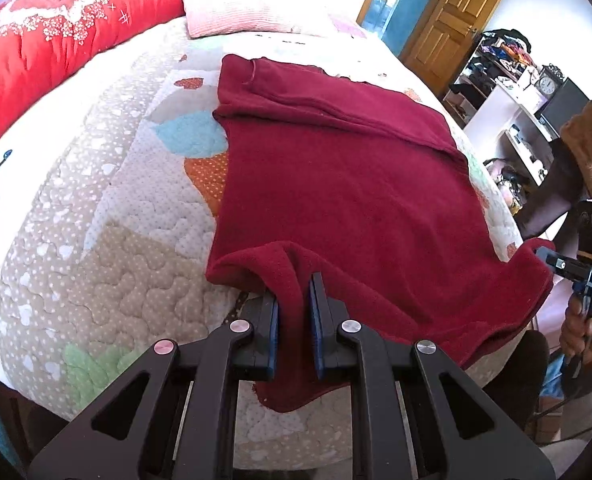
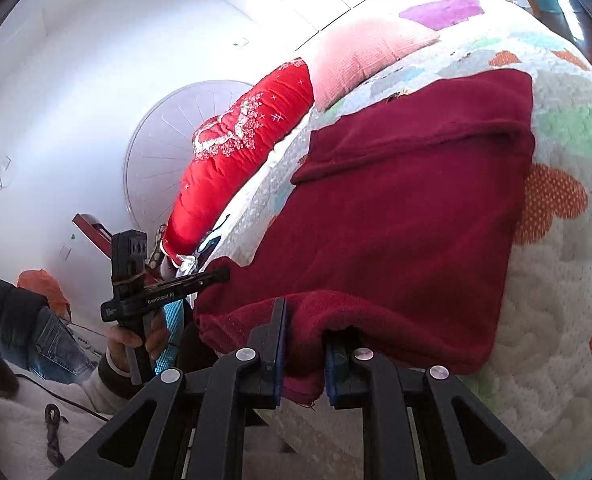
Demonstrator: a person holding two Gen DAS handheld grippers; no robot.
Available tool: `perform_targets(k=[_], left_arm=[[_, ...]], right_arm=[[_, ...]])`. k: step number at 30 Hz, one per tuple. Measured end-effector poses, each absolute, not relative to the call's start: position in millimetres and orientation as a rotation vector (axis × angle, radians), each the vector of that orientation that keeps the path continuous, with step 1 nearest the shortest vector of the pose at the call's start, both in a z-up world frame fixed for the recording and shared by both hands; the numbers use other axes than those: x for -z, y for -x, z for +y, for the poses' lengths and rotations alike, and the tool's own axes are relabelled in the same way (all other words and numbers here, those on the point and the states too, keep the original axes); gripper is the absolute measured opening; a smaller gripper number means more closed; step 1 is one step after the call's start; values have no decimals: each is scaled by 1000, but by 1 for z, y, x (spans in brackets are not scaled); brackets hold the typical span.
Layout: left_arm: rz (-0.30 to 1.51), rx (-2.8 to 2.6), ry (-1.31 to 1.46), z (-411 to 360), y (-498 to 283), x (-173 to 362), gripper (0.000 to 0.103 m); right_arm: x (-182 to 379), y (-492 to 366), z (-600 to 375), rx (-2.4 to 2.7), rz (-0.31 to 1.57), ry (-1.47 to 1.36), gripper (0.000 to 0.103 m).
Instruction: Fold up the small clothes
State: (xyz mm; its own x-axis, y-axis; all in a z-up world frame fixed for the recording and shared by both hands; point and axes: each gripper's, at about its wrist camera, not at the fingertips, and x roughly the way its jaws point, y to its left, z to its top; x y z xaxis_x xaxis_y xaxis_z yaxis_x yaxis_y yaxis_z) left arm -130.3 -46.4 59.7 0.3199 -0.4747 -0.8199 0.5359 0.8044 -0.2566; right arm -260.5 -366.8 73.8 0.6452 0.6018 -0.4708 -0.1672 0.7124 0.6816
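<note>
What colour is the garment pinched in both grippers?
Dark red, plain with no print: the garment shows best in the left wrist view.

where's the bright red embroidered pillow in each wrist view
Left wrist view: the bright red embroidered pillow lies top left, at the head of the quilted bed.
Right wrist view: it sits centre left, slanting down.
Shared landmark: the pink ribbed pillow right beside it in both.
</note>
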Motion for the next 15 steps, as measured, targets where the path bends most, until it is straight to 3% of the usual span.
perform_targets(k=[15], left_arm=[[1014,663,-53,-49,116,-74,12]], right_arm=[[-84,267,-384,-462,685,-626,14]])
